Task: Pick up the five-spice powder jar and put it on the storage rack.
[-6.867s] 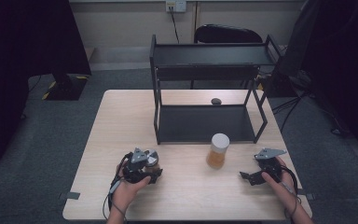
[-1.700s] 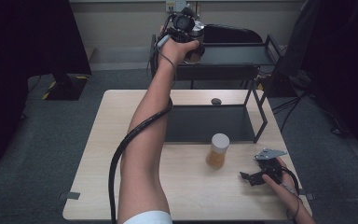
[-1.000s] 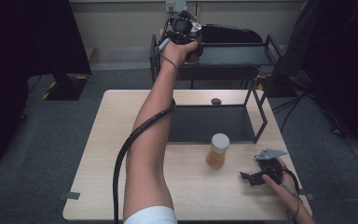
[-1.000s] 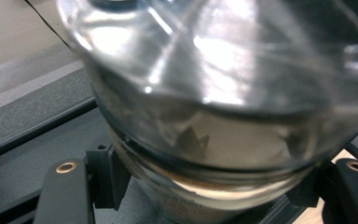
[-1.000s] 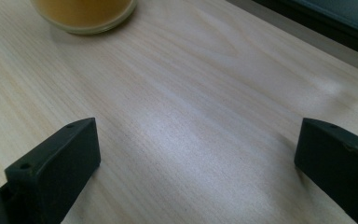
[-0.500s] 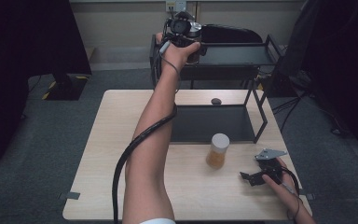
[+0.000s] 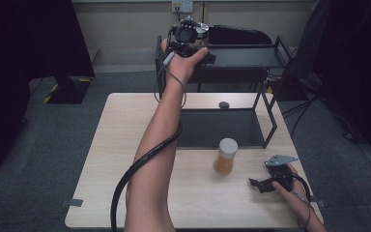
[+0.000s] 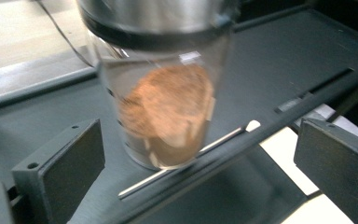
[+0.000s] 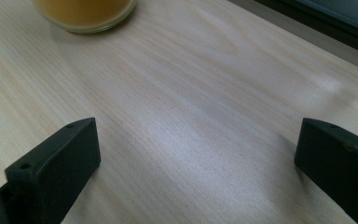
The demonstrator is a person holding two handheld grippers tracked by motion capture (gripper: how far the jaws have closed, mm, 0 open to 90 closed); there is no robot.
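My left gripper (image 7: 189, 35) is up at the black shelf (image 7: 241, 57), jaws wide apart around a glass jar (image 8: 161, 93).
The jar sits near the shelf edge; one bump could tip it off. My right gripper (image 7: 270, 182) rests, jaws apart, on the tabletop (image 7: 125, 145).

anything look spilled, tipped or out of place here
Nothing stands out. The jar of brown powder stands upright on the rack's top shelf, lid on, between the open left gripper. The second jar stands upright on the table. No spills.
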